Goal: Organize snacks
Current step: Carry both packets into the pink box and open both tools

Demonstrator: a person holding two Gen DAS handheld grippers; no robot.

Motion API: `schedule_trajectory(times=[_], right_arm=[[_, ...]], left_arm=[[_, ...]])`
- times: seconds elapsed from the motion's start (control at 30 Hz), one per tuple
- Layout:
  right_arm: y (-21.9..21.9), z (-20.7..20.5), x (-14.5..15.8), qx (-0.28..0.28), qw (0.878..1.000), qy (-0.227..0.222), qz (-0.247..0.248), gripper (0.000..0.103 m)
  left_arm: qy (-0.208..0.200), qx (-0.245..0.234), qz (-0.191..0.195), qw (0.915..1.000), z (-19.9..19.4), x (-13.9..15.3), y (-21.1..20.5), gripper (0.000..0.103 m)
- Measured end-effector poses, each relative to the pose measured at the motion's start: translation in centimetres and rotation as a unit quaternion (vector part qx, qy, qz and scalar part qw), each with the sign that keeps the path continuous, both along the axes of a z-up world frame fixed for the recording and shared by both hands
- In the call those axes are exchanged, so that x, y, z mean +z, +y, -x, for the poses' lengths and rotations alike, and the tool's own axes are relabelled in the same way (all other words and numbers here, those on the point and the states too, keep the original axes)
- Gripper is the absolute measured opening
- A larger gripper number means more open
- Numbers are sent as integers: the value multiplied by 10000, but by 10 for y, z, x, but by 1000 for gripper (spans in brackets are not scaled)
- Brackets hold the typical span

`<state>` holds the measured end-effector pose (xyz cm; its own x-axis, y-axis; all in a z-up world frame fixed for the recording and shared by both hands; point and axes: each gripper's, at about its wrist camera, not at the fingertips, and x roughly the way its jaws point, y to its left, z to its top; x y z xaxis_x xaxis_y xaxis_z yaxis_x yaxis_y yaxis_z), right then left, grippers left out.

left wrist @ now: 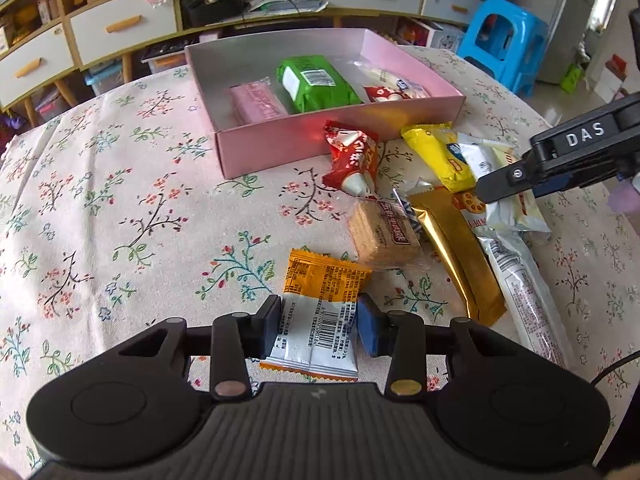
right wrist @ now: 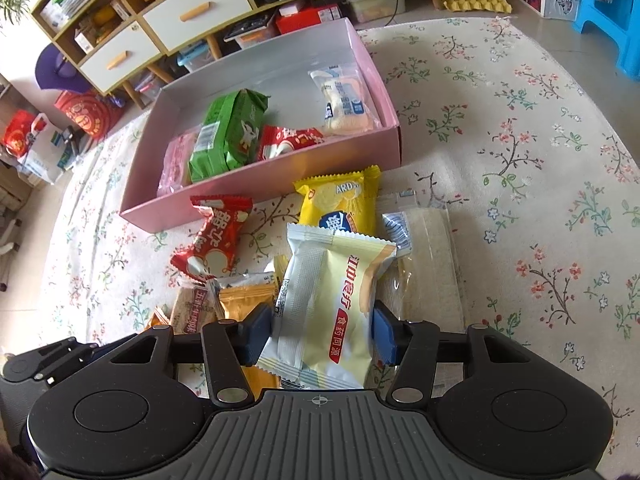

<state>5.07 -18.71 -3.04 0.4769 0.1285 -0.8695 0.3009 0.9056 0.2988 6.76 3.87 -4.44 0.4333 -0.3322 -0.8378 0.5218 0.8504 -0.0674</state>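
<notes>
A pink box (left wrist: 304,142) (right wrist: 256,178) on the floral tablecloth holds a green packet (left wrist: 314,84) (right wrist: 226,136), a pink packet (left wrist: 258,102), a red packet (right wrist: 286,142) and a white packet (right wrist: 344,98). My left gripper (left wrist: 318,326) is shut on an orange and white packet (left wrist: 320,312). My right gripper (right wrist: 320,334) is shut on a pale yellow and white packet (right wrist: 332,312), also showing in the left wrist view (left wrist: 508,210). Loose snacks lie before the box: a red packet (left wrist: 352,160) (right wrist: 214,236), a yellow packet (left wrist: 440,154) (right wrist: 340,200), a biscuit pack (left wrist: 382,236) and a gold bar (left wrist: 456,256).
A long white packet (left wrist: 524,292) lies at the right of the pile. A clear rice-cracker pack (right wrist: 430,264) lies under the right gripper's packet. Shelves and drawers (left wrist: 104,32) stand behind the table, a blue stool (left wrist: 500,40) at the right. The floral cloth (left wrist: 120,220) stretches left.
</notes>
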Motion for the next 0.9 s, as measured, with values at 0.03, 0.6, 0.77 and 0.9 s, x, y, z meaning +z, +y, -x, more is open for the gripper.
schedule_trajectory(times=[0.03,0.6,0.77,0.9], right_arm=[[0,0,1,-5,10000,-21,-12,52],[-8,-7,25,-206,9984,-449,-275,52],[-8,-16,26,-247,9971,-636,-343,52],[-12,-27,24,-314,9950,-822,-464,52]], left_arm=[[16,48,22,10000,-1,1,1,37],[6,1099,651,9918,-18,28,19,37],[-79,1461,755,9863,-28,30,16,37],[-229,1693,908,9811,-36,34,8,37]])
